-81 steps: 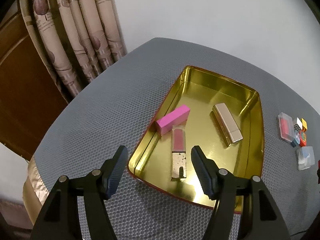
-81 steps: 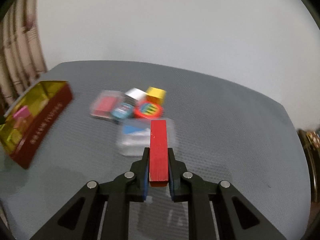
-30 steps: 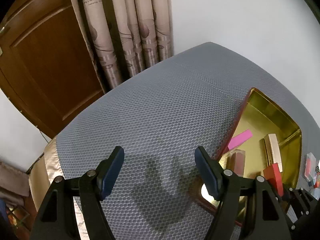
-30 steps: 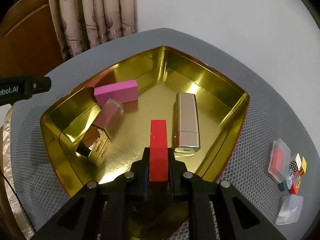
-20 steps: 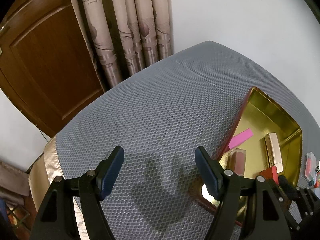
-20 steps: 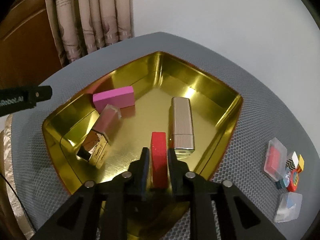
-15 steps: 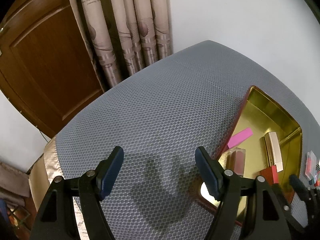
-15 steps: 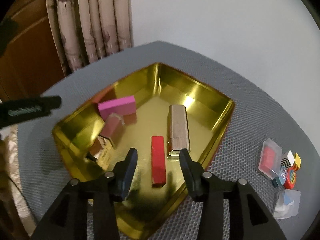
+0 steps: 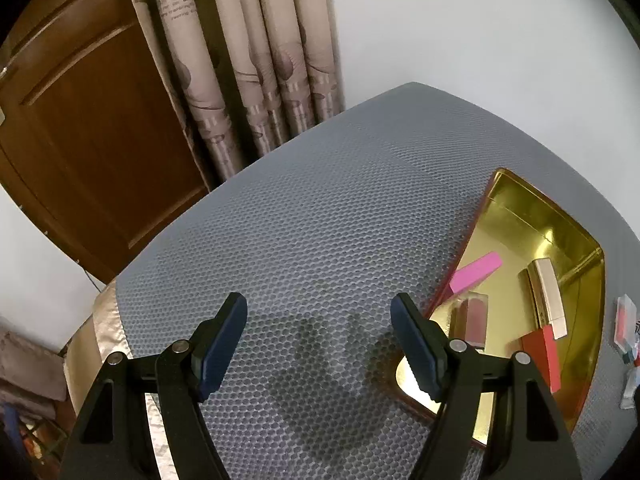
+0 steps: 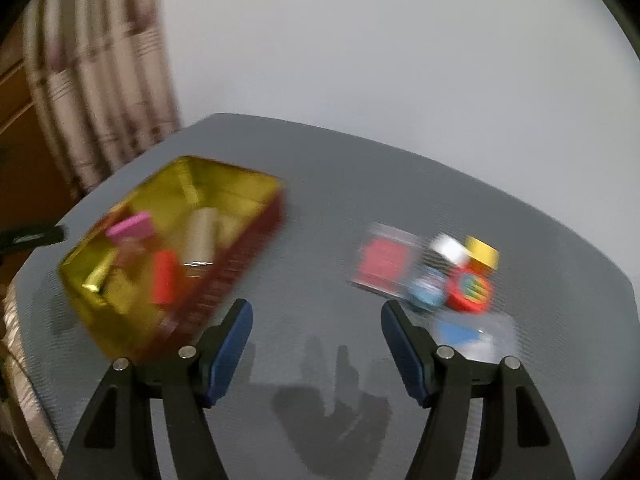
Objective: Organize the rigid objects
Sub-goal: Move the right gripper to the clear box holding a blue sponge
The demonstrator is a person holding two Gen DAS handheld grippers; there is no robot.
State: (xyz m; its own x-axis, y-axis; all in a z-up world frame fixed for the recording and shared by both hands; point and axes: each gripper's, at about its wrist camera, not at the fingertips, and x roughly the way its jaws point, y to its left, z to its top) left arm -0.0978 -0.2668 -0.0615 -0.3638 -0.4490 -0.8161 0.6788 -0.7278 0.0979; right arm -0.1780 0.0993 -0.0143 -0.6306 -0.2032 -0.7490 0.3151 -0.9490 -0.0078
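Red block (image 9: 540,354) released into gold tin (image 9: 588,364), right gripper (image 10: 316,344) fingers now spread, left gripper (image 9: 320,344) fingers spread

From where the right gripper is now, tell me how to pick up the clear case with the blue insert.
Grip the clear case across its two long edges, coming from above: it lies flat on the table, close ahead of the open right gripper. Blur hides finer detail.

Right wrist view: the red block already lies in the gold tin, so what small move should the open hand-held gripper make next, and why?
Probably swing the right hand-held gripper right, toward the clear flat case with a blue insert. Its jaws are open and empty, the red rectangular block lies inside the gold metal tin, and that case is the closest of the small pieces left on the grey table.
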